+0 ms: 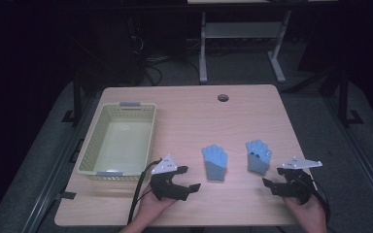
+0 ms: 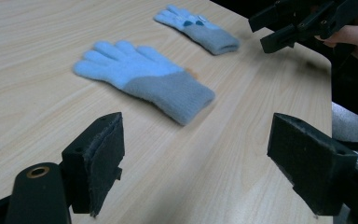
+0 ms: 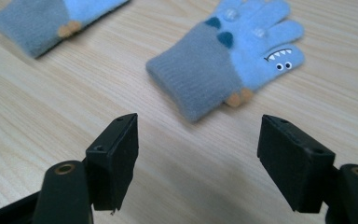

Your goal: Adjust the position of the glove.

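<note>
Two small light-blue gloves with grey cuffs lie flat on the wooden table [image 1: 184,116], fingers pointing away from me. The plain left glove [image 1: 214,162] [image 2: 144,79] lies just ahead of my left gripper [image 1: 189,177] [image 2: 196,135], whose jaws stand open with bare table between them. The right glove [image 1: 259,156] [image 3: 233,60] has a monster face and orange tabs. It lies just beyond my right gripper [image 1: 273,177] [image 3: 198,140], which is open and holds nothing. The left gripper view also shows the right glove [image 2: 198,28] and the right gripper [image 2: 303,18] farther off.
A pale green plastic basket [image 1: 121,141] with grey handles stands at the table's left, with nothing in it. A round cable hole [image 1: 223,97] sits near the far edge. Beyond the table are a dark floor and a desk frame [image 1: 243,43].
</note>
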### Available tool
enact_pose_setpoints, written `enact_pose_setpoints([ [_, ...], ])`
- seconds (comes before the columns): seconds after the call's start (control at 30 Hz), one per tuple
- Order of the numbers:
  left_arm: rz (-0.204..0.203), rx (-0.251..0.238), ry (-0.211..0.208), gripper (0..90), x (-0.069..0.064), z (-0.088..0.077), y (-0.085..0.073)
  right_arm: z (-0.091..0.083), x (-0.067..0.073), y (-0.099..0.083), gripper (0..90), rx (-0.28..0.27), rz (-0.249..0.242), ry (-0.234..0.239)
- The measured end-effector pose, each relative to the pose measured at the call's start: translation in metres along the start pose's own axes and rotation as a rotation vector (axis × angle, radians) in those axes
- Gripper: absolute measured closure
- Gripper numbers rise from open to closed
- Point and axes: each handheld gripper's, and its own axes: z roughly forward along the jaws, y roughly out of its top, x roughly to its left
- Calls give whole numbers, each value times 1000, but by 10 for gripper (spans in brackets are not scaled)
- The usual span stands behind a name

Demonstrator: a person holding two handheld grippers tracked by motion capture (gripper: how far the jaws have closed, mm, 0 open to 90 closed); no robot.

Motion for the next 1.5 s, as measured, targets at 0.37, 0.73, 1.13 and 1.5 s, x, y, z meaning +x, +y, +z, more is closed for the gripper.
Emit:
enact_pose_setpoints([
  [0.37,-4,-11,3,182,1,-1,0,2,2,2,266,11,1,29],
  [0.73,-25,-25,8,182,5,-4,0,4,3,26,289,18,-42,45],
  [1.13,-19,-20,9,182,4,-3,-1,2,-5,63,311,41,-85,51],
  [1.5,-16,-30,13,182,6,-7,0,16,-15,84,354,68,-72,60],
])
